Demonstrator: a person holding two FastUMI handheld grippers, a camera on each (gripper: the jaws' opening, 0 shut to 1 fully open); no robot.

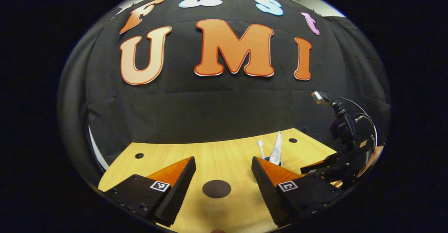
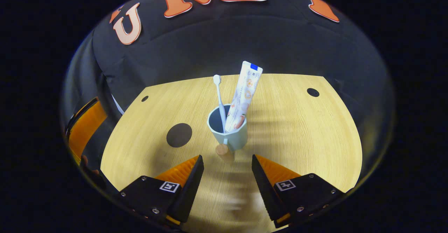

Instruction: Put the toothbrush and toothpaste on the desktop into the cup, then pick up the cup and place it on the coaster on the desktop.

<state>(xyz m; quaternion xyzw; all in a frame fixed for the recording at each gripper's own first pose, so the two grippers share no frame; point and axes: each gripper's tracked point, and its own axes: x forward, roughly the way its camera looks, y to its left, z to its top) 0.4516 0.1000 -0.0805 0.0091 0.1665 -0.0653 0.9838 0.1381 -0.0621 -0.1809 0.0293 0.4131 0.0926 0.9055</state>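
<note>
Cup (image 2: 229,135) holding upright toothbrush (image 2: 219,98) and toothpaste (image 2: 243,96) on the desktop (image 2: 297,131), right of the coaster (image 2: 179,135); right gripper (image 2: 227,177) and left gripper (image 1: 222,177) both with jaws wide, empty.

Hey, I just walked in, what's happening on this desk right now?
A person is working with a two-finger tool in each hand at a wooden desk. The toothbrush and toothpaste already stand in the grey cup, which sits on the bare desk beside the dark round coaster, not on it. The right tool is open, pointed at the cup from just short of it and holding nothing. The left tool is also open, empty, above the coaster.
</note>
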